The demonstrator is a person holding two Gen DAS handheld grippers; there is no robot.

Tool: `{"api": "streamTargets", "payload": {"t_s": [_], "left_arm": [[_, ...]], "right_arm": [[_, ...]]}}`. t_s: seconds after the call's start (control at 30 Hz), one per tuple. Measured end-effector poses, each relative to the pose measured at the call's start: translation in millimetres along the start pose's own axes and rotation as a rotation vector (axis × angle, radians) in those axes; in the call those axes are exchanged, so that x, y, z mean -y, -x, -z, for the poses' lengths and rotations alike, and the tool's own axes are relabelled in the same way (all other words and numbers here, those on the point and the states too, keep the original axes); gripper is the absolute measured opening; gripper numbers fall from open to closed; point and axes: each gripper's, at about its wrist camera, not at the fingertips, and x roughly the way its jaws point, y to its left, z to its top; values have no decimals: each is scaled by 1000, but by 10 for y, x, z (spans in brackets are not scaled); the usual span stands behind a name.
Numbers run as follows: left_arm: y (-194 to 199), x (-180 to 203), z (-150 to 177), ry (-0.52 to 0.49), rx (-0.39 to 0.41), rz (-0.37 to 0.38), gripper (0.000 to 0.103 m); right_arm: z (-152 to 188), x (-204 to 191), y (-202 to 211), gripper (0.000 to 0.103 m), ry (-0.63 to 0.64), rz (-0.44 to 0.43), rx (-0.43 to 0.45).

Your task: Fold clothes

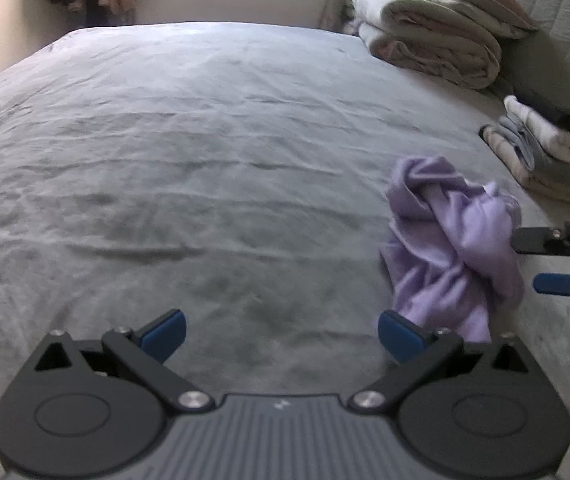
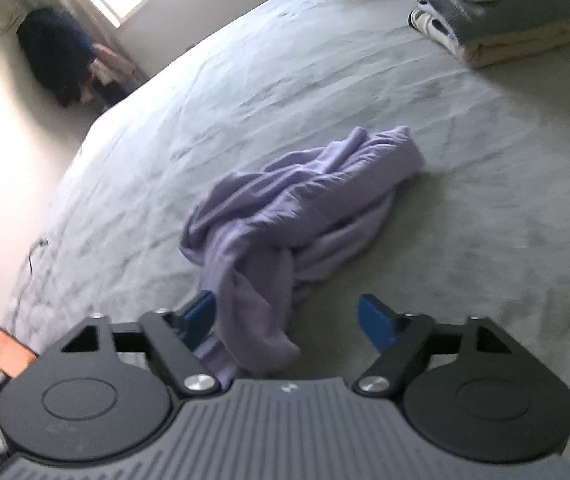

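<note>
Starting on a fresh garment: lilac garment [image 2: 297, 216] lies crumpled and twisted on the grey bedspread [image 1: 205, 140], right of the bed's middle, well apart from the folded stack [image 2: 497, 12] near the far edge. Nothing of it is spread or folded yet, so the step in hand reads as pick-up and lay flat.

Left gripper [image 1: 281, 334] hovers over bare bedspread with jaws wide apart, nothing between them; garment sits just beside its right finger. Right gripper [image 2: 289, 322] is also spread, pads not pressing; a loose tail of the garment lies between the fingers, brushing or passing in front of the left blue pad [image 2: 201, 316], contact unclear. From the left wrist view, the right gripper shows at the frame edge next to the cloth.

Next move, by my read: right gripper pinches an edge or corner of that tail, left comes across to a second corner, then both lift and pull apart to untwist. Bunched layers risk grabbing several folds at once.
</note>
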Motion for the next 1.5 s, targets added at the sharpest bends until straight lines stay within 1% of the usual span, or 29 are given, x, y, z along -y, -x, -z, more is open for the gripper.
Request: {"api": "streamTargets", "payload": {"t_s": [0.1, 0.17, 0.23, 0.27, 0.3, 0.33, 0.37, 0.4, 0.53, 0.63, 0.7, 0.83, 0.93, 1.0, 1.17, 1.27, 1.4, 1.5], "left_arm": [[17, -29, -50, -6, 20, -30, 102], [22, -52, -69, 2, 24, -33, 102], [27, -79, -89, 16, 25, -29, 102], [30, -92, -99, 23, 26, -27, 102], [39, -111, -107, 32, 28, -25, 102], [47, -129, -116, 40, 31, -23, 102], [55, -147, -124, 49, 34, -21, 102], [57, -174, -134, 58, 35, -22, 102], [64, -287, -176, 95, 37, -23, 101], [79, -387, -205, 114, 40, -24, 95], [89, -458, -227, 135, 47, -33, 95], [117, -676, -255, 223, 60, -66, 93], [108, -850, -264, 298, 49, -98, 92], [103, -950, -261, 340, 47, -123, 91], [163, -1127, -262, 394, 77, -160, 90], [176, -1196, -266, 411, 80, -159, 90], [154, -1187, -264, 403, 63, -123, 90], [119, -1113, -261, 362, 41, -99, 90]], "right_arm": [[-57, -35, -70, 65, -55, -19, -2], [-106, -31, -116, 60, -107, -36, -4], [-171, -40, -182, 50, -155, -47, -1], [-199, -66, -206, 46, -158, -48, 0], [-226, -92, -231, 37, -160, -49, 2], [-254, -118, -255, 20, -162, -49, 3], [-281, -144, -279, 15, -164, -50, 4], [-303, -203, -290, 13, -156, -54, 7], [-384, -462, -327, 12, -114, -74, 19], [-376, -693, -362, 12, -69, -118, 3], [-341, -835, -399, 12, -34, -144, -10], [-276, -1061, -479, 12, 16, -212, -40], [-147, -1256, -569, 11, 46, -282, -90], [-39, -1368, -622, 11, 73, -312, -131], [354, -1537, -675, 12, 136, -372, -239], [555, -1573, -663, 12, 148, -410, -298], [812, -1583, -687, 12, 155, -453, -395], [981, -1581, -693, 13, 201, -431, -433]]}}
